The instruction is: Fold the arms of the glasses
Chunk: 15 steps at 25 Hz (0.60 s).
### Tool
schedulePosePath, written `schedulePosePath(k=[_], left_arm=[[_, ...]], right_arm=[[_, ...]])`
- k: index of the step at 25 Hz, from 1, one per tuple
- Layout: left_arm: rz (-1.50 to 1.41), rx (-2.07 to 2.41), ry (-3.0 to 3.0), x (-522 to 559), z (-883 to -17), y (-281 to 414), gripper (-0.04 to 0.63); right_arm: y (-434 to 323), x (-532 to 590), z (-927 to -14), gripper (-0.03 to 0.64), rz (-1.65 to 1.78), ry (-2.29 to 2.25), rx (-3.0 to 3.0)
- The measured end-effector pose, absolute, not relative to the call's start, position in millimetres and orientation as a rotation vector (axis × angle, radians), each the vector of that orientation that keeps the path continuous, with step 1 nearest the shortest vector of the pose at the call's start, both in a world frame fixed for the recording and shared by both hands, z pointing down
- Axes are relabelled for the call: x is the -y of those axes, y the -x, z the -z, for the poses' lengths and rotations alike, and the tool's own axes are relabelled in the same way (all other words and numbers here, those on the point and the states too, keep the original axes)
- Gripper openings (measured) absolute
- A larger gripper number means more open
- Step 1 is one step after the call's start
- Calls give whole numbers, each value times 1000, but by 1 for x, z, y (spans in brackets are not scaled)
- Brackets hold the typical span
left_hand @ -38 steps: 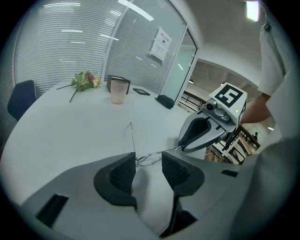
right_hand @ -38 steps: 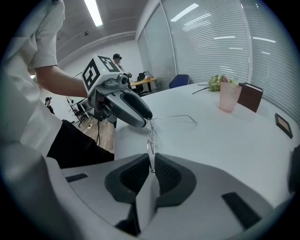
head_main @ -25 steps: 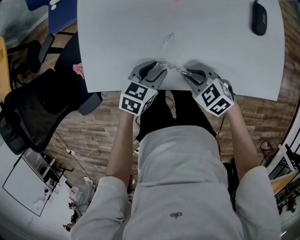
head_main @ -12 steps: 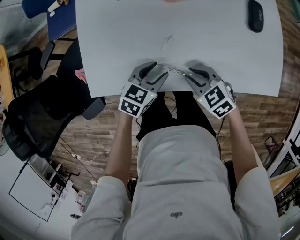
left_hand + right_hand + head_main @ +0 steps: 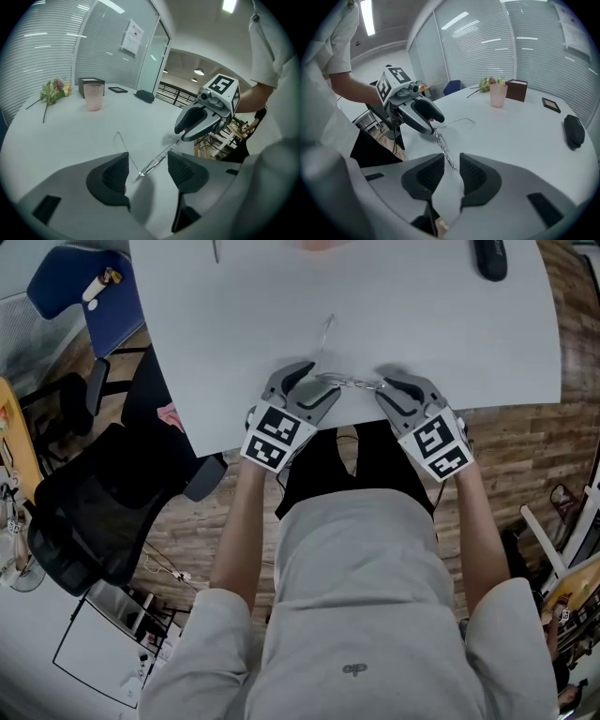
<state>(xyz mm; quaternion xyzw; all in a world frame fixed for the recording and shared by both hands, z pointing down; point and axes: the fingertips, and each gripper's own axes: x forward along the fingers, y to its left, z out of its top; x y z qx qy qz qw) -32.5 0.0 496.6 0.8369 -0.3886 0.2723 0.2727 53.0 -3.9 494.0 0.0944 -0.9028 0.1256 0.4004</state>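
Right tongs (image 5: 452, 157) just eased apart, glasses (image 5: 442, 144) end between jaws, left tongs (image 5: 433, 123) at far end

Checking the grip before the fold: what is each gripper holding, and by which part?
Nothing is gripped. The glasses lie on the table, one end between each gripper's jaws: left gripper and right gripper have both just been opening, pads apart.

Thin, silver wire-rimmed glasses (image 5: 349, 382) sit near the front edge of the white surface (image 5: 450, 324). The lenses are clear. One slim arm is opened out and stretches away across the surface.
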Motion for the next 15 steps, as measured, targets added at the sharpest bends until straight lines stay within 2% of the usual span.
schedulePosePath(k=[8,15], left_arm=[[-765,889,-2348,6,-499,34,287],[-794,779,-2403,6,-505,32,293]], right_arm=[[-58,4,-490,104,-383,-424,2251],[-57,3,-491,78,-414,-532,2234]])
